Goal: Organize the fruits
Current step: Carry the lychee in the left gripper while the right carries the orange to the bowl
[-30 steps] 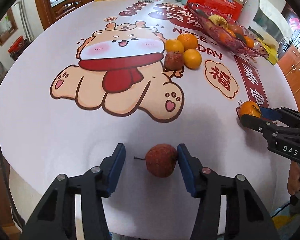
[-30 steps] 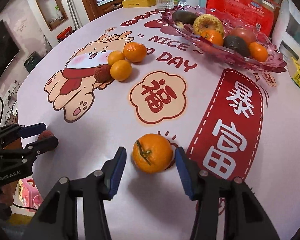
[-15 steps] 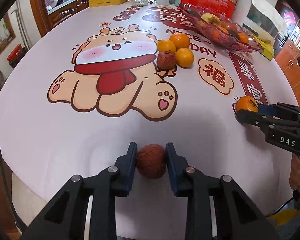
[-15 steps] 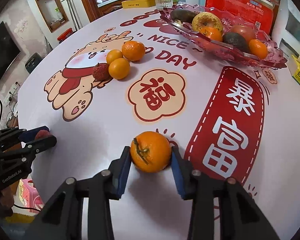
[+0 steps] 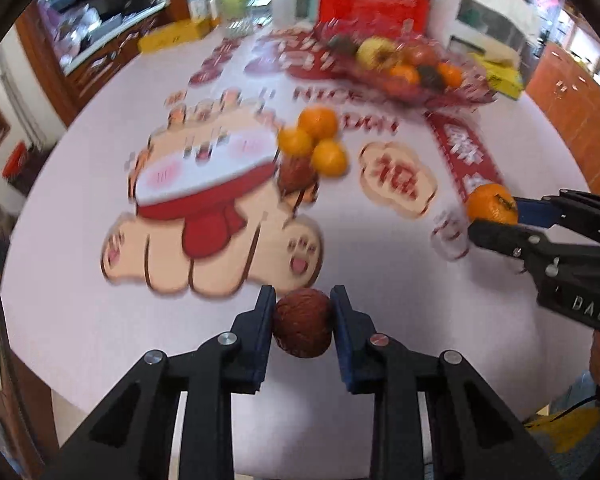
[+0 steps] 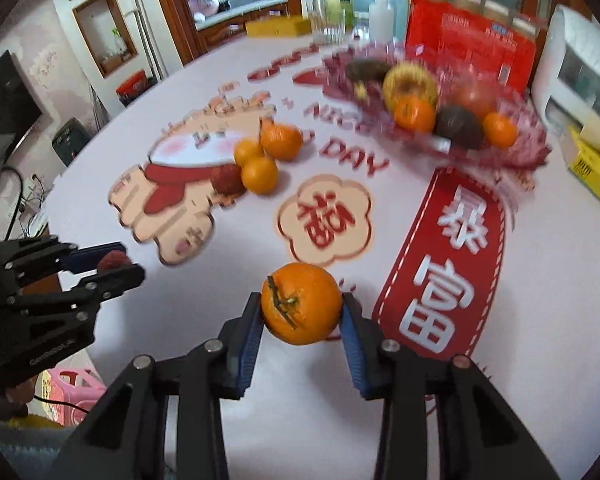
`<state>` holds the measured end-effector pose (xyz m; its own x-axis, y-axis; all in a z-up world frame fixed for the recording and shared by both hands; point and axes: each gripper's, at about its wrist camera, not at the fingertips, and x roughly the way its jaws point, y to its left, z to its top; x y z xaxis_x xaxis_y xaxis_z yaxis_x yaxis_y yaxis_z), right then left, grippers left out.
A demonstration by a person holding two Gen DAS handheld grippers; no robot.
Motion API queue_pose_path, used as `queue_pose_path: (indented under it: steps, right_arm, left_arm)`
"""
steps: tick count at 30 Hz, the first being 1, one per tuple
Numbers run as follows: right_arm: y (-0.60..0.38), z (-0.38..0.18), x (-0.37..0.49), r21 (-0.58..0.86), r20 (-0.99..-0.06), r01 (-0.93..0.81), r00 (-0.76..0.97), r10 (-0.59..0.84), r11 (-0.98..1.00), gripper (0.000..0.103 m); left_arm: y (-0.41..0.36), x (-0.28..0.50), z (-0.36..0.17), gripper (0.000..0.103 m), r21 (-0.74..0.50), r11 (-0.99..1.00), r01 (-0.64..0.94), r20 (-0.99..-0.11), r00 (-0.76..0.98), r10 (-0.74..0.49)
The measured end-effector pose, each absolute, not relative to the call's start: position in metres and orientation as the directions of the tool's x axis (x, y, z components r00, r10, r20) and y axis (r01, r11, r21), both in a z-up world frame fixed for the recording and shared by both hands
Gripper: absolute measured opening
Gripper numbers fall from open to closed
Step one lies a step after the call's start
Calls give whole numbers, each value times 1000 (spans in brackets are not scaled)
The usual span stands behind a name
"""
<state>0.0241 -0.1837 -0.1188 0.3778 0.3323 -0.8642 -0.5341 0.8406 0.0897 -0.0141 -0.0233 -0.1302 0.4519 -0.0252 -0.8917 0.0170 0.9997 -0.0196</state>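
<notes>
Both tongs clenched now, left gripper point(image 5: 303, 322) pinching the lychee point(image 5: 303, 328) between its pads, right gripper point(image 6: 302, 312) squeezing the orange point(image 6: 301, 303) likewise, and either round fruit could squirt out and roll off ahead.

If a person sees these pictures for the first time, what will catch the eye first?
Probably the two held fruits: the left gripper clamps a brown-red lychee, and the right gripper clamps a mandarin. Next, the cartoon tablecloth and the pink glass fruit dish at the far side.
</notes>
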Motion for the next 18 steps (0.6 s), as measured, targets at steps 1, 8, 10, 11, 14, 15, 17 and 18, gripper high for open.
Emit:
queue_pose_path:
  steps: [1, 8, 10, 11, 14, 15, 17, 18]
  right_arm:
    - [-184, -112, 24, 88, -858, -532, 389, 335, 842, 38]
    - [-196, -53, 32, 82, -798, -488, 490, 351, 869, 38]
    - [-201, -33, 37, 80, -779, -474, 519, 352, 877, 38]
    - [-203, -24, 41, 82, -772, -466, 529, 352, 881, 38]
    - [-213, 5, 55, 97, -751, -448, 553, 361, 889, 38]
    - [-217, 18, 62, 98, -743, -442, 563, 361, 892, 38]
    - [-222, 39, 75, 88, -728, -435, 586, 356, 896, 38]
    - [-226, 49, 81, 83, -718, -430, 600, 353, 899, 38]
  left_arm:
    - [-27, -8, -118, 26, -6, 999, 36, -888, 459, -21]
    - [-38, 29, -46, 26, 21, 995, 102, -854, 520, -35]
    - [-40, 42, -25, 26, 25, 993, 112, -844, 535, -39]
    - [-42, 49, -14, 26, 33, 993, 117, -839, 543, -36]
    - [-49, 73, 21, 26, 72, 988, 133, -825, 565, -16]
    - [-51, 80, 30, 26, 76, 988, 134, -824, 567, -13]
    - [-57, 95, 54, 26, 110, 983, 148, -809, 588, 2]
    - [-59, 102, 64, 26, 125, 980, 155, -800, 599, 8]
